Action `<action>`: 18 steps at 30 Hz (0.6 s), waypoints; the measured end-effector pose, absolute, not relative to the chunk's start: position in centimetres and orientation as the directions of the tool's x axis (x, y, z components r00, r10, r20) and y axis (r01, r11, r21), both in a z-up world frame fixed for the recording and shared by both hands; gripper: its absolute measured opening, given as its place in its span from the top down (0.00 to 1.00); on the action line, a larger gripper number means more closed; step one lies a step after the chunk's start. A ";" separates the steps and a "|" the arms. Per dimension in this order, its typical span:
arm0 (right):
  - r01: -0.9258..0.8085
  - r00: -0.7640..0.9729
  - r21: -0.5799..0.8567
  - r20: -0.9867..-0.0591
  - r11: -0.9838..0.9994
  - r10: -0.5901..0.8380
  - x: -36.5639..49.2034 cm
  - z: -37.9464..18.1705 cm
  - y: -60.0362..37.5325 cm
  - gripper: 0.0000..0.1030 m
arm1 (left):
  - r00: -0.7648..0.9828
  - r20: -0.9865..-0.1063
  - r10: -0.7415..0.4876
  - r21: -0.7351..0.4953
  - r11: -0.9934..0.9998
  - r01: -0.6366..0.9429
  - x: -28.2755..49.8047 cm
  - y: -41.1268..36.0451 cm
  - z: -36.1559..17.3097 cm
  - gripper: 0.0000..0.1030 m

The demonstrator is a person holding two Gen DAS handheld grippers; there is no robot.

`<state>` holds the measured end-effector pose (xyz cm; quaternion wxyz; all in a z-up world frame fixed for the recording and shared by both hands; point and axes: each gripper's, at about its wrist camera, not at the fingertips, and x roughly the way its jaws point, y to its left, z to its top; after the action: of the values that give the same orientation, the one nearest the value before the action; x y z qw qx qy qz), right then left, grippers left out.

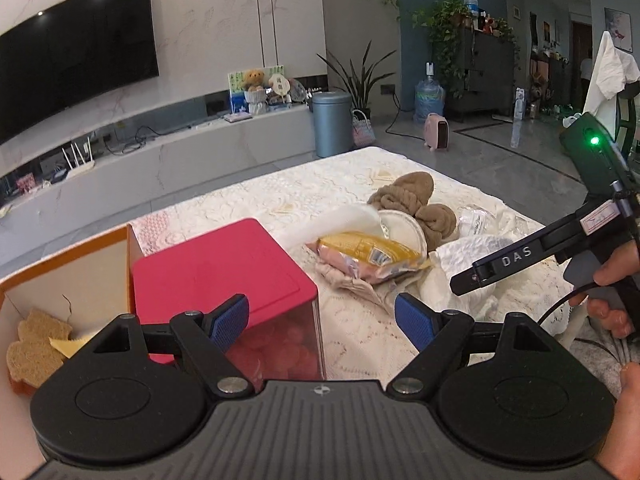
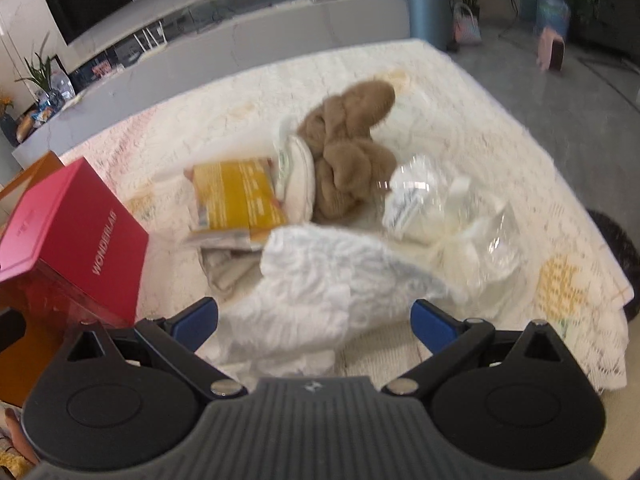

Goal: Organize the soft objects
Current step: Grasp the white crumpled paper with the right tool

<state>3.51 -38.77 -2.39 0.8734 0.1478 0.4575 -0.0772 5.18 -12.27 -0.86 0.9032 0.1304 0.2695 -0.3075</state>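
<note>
A pile of soft things lies on the white lace-covered table: a brown plush cloth, a yellow packet, a crumpled white cloth and a clear-wrapped white bundle. My left gripper is open and empty, beside a red box. My right gripper is open just above the white cloth; it also shows in the left wrist view.
An orange-edged open box at the left holds a brown sponge-like piece. Behind the table are a TV bench, a blue bin and grey floor.
</note>
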 end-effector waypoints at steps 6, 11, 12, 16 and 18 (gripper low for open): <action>0.367 0.560 0.318 -0.826 0.874 0.065 4.6 -4.4 -40.0 0.02 | 0.678 -0.536 -0.503 0.059 0.779 0.625 4.5 -11.7 -0.1 0.06; 0.405 0.535 0.325 -0.842 0.854 0.067 5.4 -6.0 -40.3 0.03 | 0.680 -0.525 -0.512 0.054 0.778 0.626 4.3 -12.0 0.4 0.06; 0.399 0.544 0.341 -0.835 0.851 0.079 5.4 -6.0 -40.4 0.03 | 0.681 -0.526 -0.509 0.054 0.780 0.624 4.3 -12.0 0.4 0.06; 0.389 0.552 0.305 -0.833 0.869 0.046 5.4 -5.7 -39.9 0.25 | 0.679 -0.538 -0.499 0.049 0.786 0.616 4.4 -12.0 0.3 0.06; 0.374 0.570 0.338 -0.819 0.864 0.073 5.3 -5.6 -40.0 0.53 | 0.673 -0.538 -0.507 0.040 0.783 0.621 4.4 -11.8 0.3 0.06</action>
<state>5.26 -40.03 -5.58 0.8512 0.2456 0.4552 -0.0885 4.42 -11.75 0.34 0.9080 0.1102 0.2584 -0.3107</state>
